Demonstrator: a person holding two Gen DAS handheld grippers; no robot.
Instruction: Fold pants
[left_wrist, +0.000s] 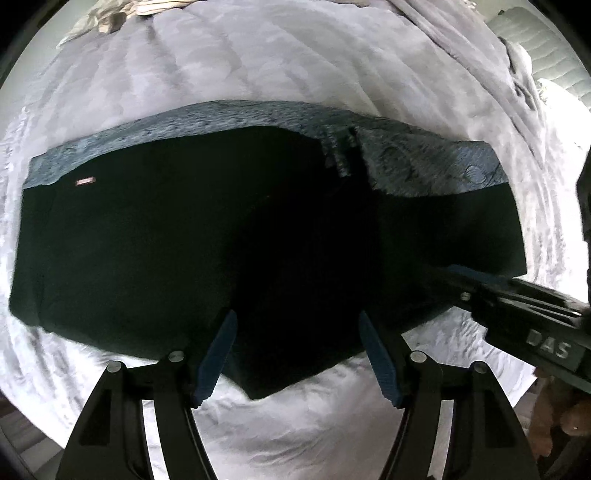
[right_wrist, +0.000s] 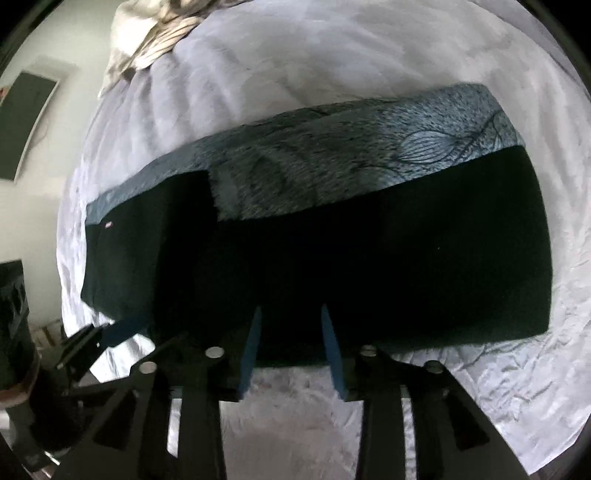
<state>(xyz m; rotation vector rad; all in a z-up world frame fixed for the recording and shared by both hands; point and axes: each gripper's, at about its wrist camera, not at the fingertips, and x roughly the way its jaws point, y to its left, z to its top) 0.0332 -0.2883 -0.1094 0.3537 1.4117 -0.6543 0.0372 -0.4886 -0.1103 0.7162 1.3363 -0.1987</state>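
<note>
Pants (left_wrist: 166, 240) lie flat on the bed (left_wrist: 258, 66), folded into a wide dark block. A grey-blue patterned band (right_wrist: 332, 166) runs along their far edge, with a small pale tag (left_wrist: 85, 181) near its left end; tag text unreadable.

Left tool (left_wrist: 297, 356) points steeply down over the pants' near edge. Jaws partly open, blue pads clear of the cloth, nothing held.

Right tool (right_wrist: 291, 349) also points steeply down at the near edge. Jaws partly open, narrower gap than the left, pads not pressing on anything.

From the left wrist view the right tool (left_wrist: 517, 306) enters from the right, its body marked "DAS". From the right wrist view the left tool (right_wrist: 110, 332) shows at lower left, near the pants' corner.

Crumpled striped cloth (right_wrist: 155, 40) sits at the bed's far end.
</note>
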